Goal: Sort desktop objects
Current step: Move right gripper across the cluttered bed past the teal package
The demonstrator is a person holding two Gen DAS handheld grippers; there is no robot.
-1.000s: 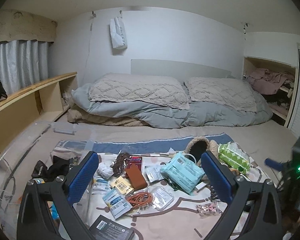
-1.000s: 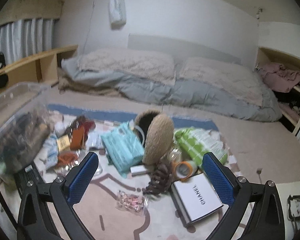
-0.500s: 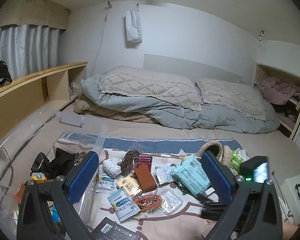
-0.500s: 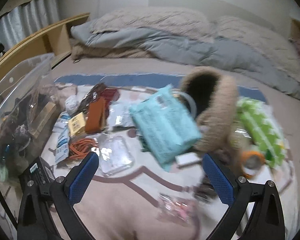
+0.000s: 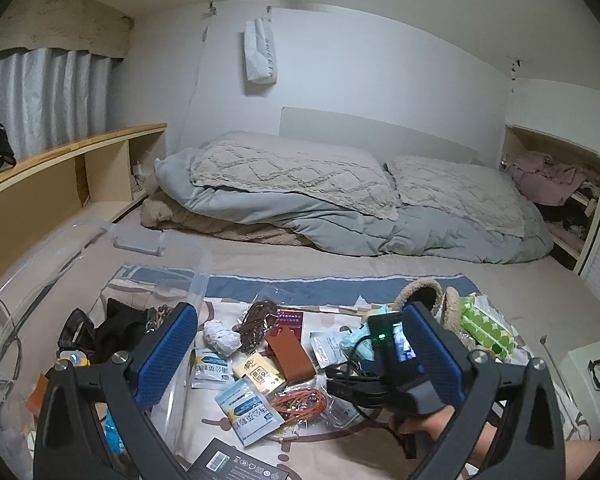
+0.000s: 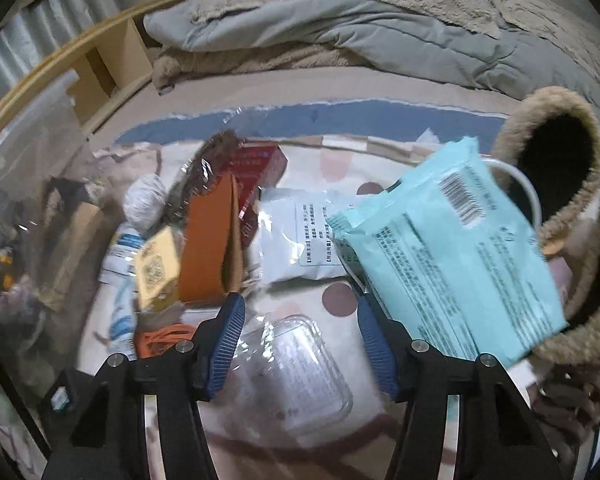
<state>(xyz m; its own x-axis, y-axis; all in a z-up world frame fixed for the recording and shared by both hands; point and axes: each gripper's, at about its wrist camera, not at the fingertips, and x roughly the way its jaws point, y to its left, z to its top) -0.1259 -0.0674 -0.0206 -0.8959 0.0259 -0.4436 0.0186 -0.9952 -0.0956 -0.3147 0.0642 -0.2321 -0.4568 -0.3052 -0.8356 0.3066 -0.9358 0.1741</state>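
1. The right gripper [image 6: 300, 344], low centre of its view, has jaws closing around a clear plastic case [image 6: 300, 372]; whether the pads touch it is blurred.
2. The left gripper [image 5: 300, 356] is spread wide, empty.
3. A teal pack [image 6: 452, 256] lies right, an orange wallet [image 6: 208, 244] left.
4. The storage bin [image 6: 28, 152] at far left is smeared.

**A bedroom in a home**

A low bed [image 5: 340, 256] fills the room, with two beige textured pillows [image 5: 292, 172] on a folded grey duvet [image 5: 340, 220]. Grey curtains [image 5: 40, 96] hang at the left above a wooden shelf unit [image 5: 60, 176]; a wall niche [image 5: 552, 184] holds crumpled clothes.
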